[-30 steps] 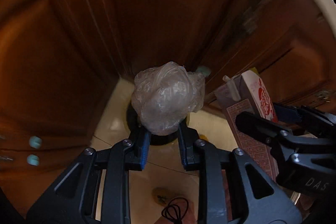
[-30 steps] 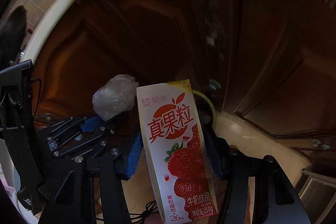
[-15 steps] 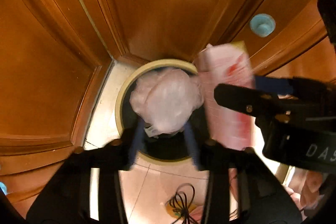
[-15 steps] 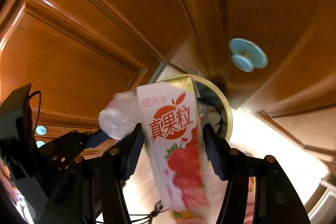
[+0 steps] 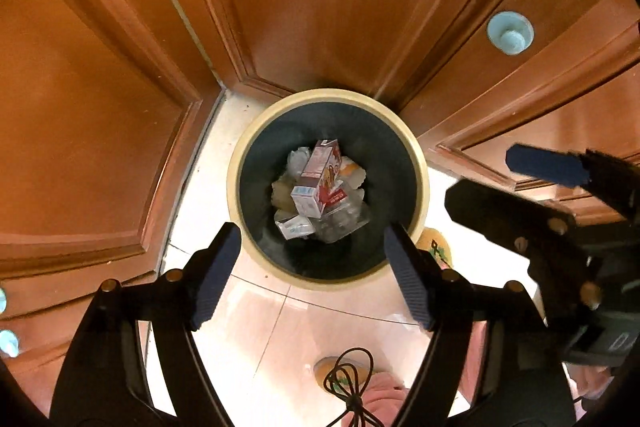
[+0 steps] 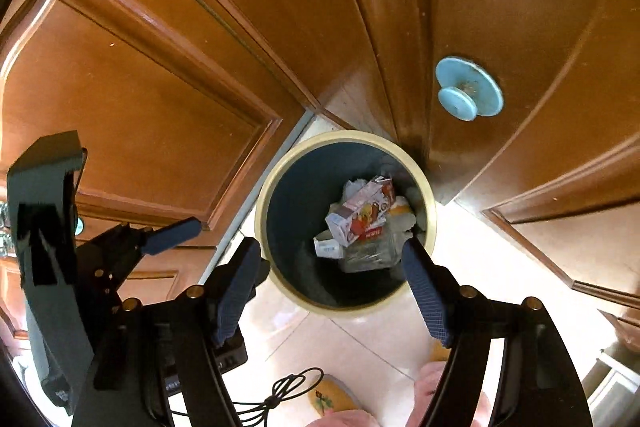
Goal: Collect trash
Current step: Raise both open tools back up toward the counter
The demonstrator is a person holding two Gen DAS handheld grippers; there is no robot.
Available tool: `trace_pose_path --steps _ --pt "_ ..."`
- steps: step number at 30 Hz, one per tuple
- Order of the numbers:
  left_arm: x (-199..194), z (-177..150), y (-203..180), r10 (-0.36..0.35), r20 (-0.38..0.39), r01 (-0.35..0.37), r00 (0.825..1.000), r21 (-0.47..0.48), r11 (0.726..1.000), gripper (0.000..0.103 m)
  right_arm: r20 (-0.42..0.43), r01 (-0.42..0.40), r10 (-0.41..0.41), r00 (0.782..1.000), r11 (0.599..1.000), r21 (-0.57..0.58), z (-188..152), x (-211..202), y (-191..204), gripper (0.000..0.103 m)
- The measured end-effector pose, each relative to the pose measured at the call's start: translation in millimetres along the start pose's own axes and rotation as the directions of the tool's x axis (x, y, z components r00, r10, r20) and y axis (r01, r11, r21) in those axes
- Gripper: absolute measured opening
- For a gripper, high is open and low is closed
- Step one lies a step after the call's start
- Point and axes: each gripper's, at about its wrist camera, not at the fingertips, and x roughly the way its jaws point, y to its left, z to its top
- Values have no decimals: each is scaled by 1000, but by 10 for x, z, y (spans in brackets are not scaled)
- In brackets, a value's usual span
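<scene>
I held both tools over the round trash bin point(image 5: 420, 163), which stood on the pale tiled floor point(image 5: 256, 311) in a corner of brown wooden cabinet doors point(image 5: 100, 131). My left gripper point(image 5: 312, 267) pointed almost straight down at the bin; its jaws had just been opening and stood wide apart with nothing between them, the blue pads point(image 5: 216, 275) framing the near rim. My right gripper point(image 6: 332, 287) was the same: its jaws had just been opening, stood apart and held nothing, one pad over the floor beside the bin and the other over the bin's near right edge.

The strawberry milk carton point(image 5: 320, 183) lay on its side on top of the heap inside the dark-lined bin, its red-and-white printed face up. Just below it lay the crumpled clear plastic bag point(image 5: 340, 223), beside a small white packet point(image 5: 294, 227) and other pale scraps I could not name. In the right wrist view the carton point(image 6: 362, 211) sat toward the far right of the bin.

A light blue knob point(image 6: 468, 93) stuck out from the cabinet door behind the bin. A looped black cable point(image 5: 352, 383) hung near the bottom of the view above a patterned slipper point(image 6: 332, 397).
</scene>
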Motion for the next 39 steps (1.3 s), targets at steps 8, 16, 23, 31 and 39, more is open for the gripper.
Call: trace_pose_path --steps 8,16,23,31,39 --pt "-943 -166 13 -27 40 30 999 -78 996 72 4 -21 21 1000 1000 3 -205 -740 141 74" --pt "-2306 -335 -53 -38 103 48 994 -94 994 72 72 2 2 997 998 -55 -365 -2130 604 74" --pt "-3558 -362 -222 -37 208 48 978 -48 998 72 170 20 -8 985 998 -67 -469 -3519 1007 74" --pt "-4652 -339 -398 -40 332 35 943 20 999 72 346 76 -43 937 994 -81 -640 -4879 1383 81" --pt "-5405 -161 -513 -62 394 35 917 73 997 72 501 145 -87 861 986 -77 -679 -5916 1644 86"
